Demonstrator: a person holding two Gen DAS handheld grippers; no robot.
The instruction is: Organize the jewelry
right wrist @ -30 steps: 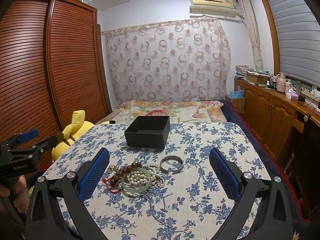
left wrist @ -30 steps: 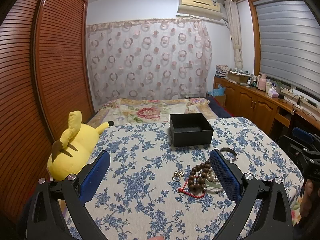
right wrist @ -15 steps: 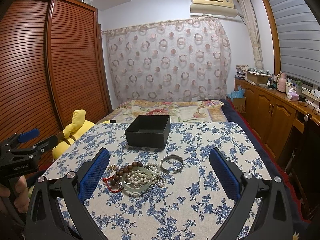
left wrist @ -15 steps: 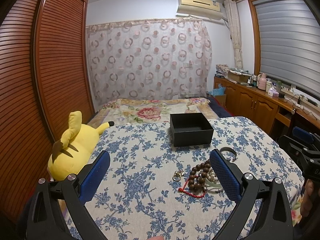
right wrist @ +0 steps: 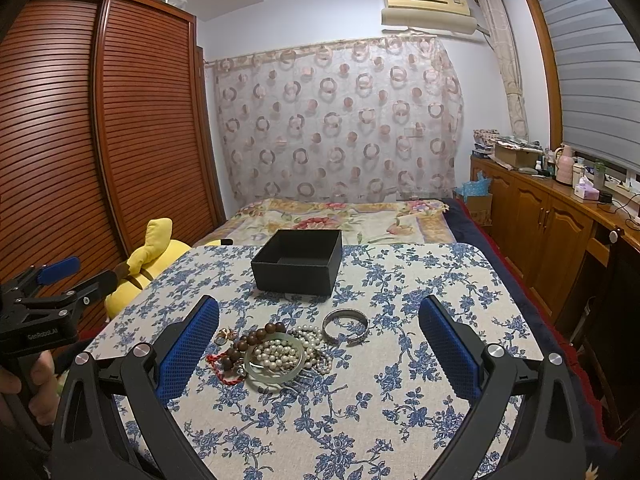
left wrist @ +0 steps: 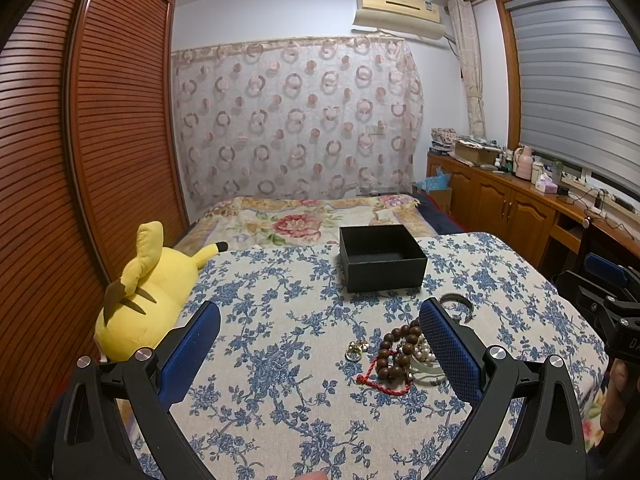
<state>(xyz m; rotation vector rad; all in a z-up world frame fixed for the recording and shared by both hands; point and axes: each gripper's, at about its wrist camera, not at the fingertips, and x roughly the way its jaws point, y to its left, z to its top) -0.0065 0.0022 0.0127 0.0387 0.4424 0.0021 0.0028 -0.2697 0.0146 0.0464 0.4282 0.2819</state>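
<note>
almost nothing has moved since a second ago: both grippers hang at the near edge of the table as before, with only the slightest drift of the view. the left gripper (left wrist: 320, 334) holds its blue-padded fingers (left wrist: 192, 348) wide apart with nothing between them, above the blue-flowered tablecloth (left wrist: 280, 400). the right gripper (right wrist: 318, 332) is likewise spread wide and holds nothing; seen from the right wrist, the jewelry heap lies on the cloth between its two fingers, nearer the left one. in that heap a pale green bangle (right wrist: 274, 360) rings a cluster of pearl beads (right wrist: 278, 350); a brown wooden bead bracelet (right wrist: 252, 338) curls along its left side, touching it, with a red cord (right wrist: 224, 372) at the near-left edge. a silver bangle (right wrist: 346, 326) lies just beside the heap to the right, apart from the green one. a small gold ring piece (left wrist: 356, 350) sits just left of the wooden beads. the black open box (right wrist: 298, 262) stands upright farther back on the table, well apart from the jewelry, and its inside looks bare from the left wrist view. a yellow plush toy (left wrist: 148, 296) lies off the table's left edge, against the slatted wardrobe (left wrist: 100, 140).
</note>
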